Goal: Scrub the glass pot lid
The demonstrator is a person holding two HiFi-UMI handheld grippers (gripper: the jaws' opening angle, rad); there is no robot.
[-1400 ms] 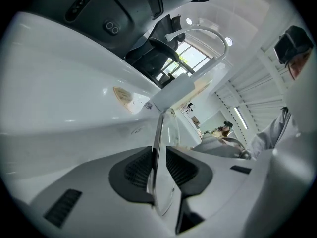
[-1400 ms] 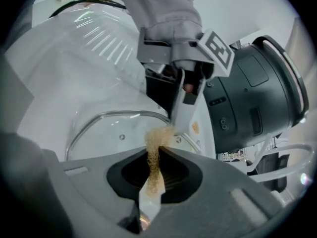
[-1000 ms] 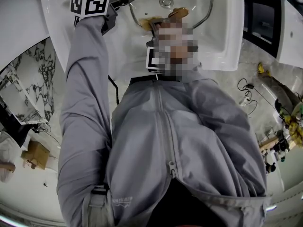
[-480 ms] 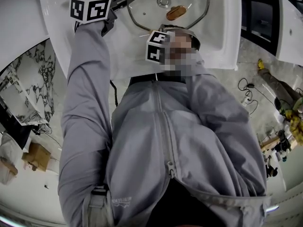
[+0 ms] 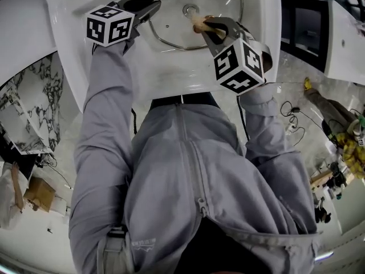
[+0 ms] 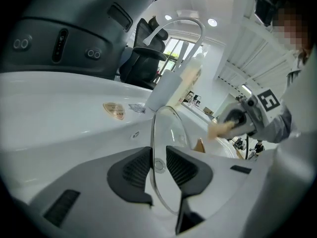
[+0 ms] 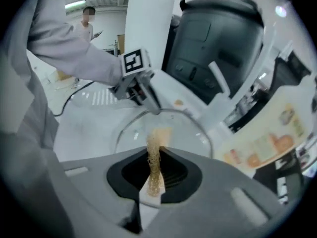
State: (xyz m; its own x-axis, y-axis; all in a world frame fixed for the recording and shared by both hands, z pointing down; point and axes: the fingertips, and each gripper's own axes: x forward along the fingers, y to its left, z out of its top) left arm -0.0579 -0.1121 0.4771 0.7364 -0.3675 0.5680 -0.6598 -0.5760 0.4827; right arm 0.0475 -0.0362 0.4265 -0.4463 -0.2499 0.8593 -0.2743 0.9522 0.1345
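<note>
Has carried the right claw [image 5: 206, 26] rightward since a second ago, jaws clamped on a tan sponge [image 5: 198, 20] over the glass pot lid [image 5: 171, 27]. Pinches the lid's rim in the left claw [image 5: 149, 5], steadying it in the sink [image 5: 171, 73], presumably for scrubbing its face.

Setting, as I logged it from the remote desk: a kitchen-style sink station standing in an open lab or work hall. Kitchen fittings I noted: white sink [image 5: 171, 79] with chrome faucet [image 6: 184, 19], dark grey countertop appliance [image 7: 218, 38], marble-patterned panel [image 5: 34, 96]. Work-hall items I noted: loose cables [image 5: 292, 112] and a cardboard box [image 5: 39, 192] on the pale floor, black office chair [image 6: 141, 63], strip light [image 7: 74, 4] overhead, and a second person [image 7: 91, 29] standing at the far side.
</note>
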